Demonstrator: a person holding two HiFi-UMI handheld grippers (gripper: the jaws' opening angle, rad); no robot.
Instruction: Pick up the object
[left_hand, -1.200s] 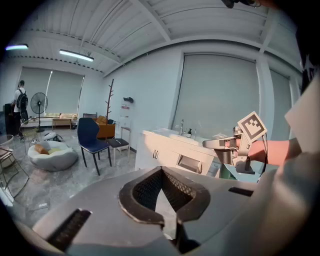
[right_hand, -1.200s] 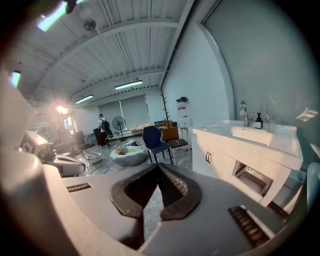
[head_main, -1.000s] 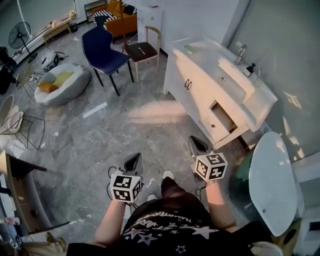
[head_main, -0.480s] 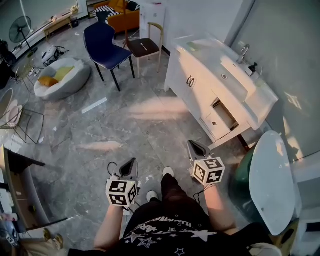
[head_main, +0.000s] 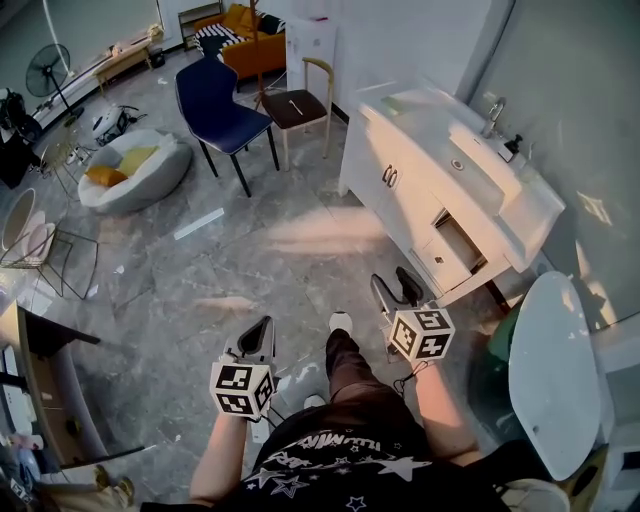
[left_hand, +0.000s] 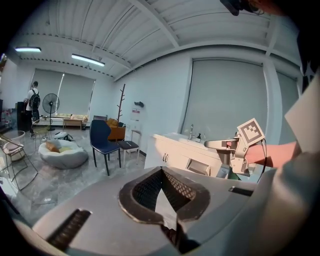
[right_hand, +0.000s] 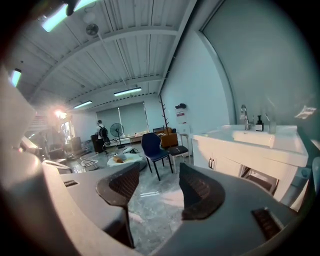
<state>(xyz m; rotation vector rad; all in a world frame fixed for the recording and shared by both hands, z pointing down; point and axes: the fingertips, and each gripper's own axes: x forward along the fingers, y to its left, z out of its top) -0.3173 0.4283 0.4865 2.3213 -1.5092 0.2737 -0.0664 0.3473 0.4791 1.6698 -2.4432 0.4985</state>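
While the blue chair stands at upper left, the left gripper at lower centre hangs over the grey floor, jaws pressed together on nothing. Right of it, the right gripper has just been spreading its jaws, nothing between them, near the white vanity cabinet at upper right. Which thing is to be picked up cannot be told.

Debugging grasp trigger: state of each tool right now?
Left tool: closed, empty.
Right tool: open, jaws have just been opening, nothing between them.
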